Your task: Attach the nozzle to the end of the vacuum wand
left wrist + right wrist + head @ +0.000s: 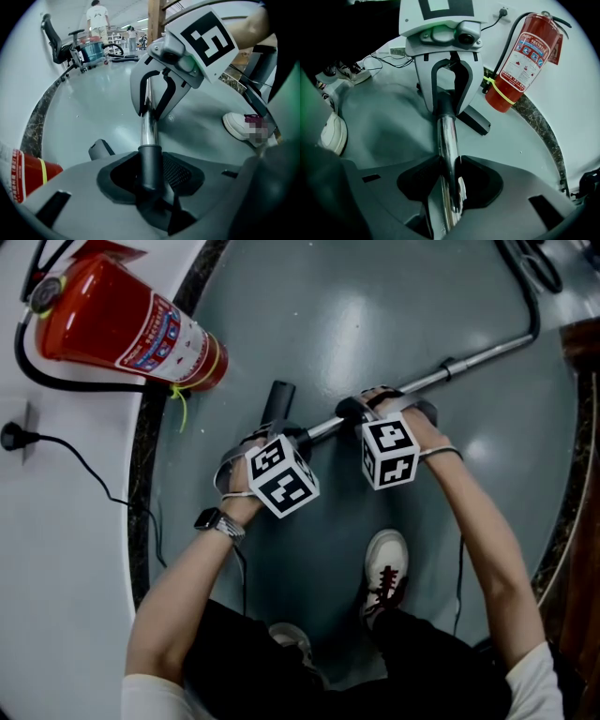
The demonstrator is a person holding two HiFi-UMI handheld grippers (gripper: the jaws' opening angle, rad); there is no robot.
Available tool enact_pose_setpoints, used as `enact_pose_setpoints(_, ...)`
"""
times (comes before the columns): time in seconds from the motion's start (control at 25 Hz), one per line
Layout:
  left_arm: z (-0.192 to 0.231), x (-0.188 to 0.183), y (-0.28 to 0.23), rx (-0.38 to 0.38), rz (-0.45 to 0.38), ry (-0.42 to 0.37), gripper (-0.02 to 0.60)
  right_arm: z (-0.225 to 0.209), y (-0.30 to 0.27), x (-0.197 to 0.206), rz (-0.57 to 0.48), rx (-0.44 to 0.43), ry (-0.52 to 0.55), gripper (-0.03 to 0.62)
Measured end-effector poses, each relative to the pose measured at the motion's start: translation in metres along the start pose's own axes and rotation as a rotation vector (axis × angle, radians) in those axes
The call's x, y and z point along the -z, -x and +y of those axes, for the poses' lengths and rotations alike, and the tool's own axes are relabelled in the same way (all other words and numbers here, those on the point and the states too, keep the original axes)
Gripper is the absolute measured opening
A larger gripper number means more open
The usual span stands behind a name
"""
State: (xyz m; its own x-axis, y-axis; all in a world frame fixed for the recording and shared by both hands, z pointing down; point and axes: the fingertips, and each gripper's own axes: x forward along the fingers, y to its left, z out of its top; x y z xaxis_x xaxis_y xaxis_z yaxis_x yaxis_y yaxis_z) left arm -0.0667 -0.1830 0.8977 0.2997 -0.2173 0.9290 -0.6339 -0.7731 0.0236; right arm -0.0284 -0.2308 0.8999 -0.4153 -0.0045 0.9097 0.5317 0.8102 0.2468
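Steadying the wand [469,360] for the nozzle [278,397].
My left gripper [150,176] and right gripper [450,180] clamp it; I hold its end still, aligned.

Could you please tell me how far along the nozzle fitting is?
Done: the dark grey plastic nozzle looks slid onto the end of the chrome metal wand. In hand: the left gripper clamps the nozzle's collar, the right gripper the wand. Left: checking it is fully seated, which I cannot tell, then letting go.
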Motion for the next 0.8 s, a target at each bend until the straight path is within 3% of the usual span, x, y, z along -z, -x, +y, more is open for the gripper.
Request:
enact_pose_setpoints(0.28,-0.0002,-0.0036,-0.0003,-0.041,-0.007,-0.105,0.163,0.0002,0.0002,0.0027,0.005,0.006,0.003,0.155)
enact_pose_setpoints(0.56,-0.0016,-0.0022,-0.0024,-0.024,-0.002,-0.101,0.169,-0.0005,0.0002,0.0018,-0.023,0.034,-0.026,0.161)
enact_pose_setpoints(0.8,0.0006,0.0,0.0012,-0.052,-0.027,-0.11,0.17,-0.0038,0.0064,0.0028,-0.12,0.093,-0.172,0.17)
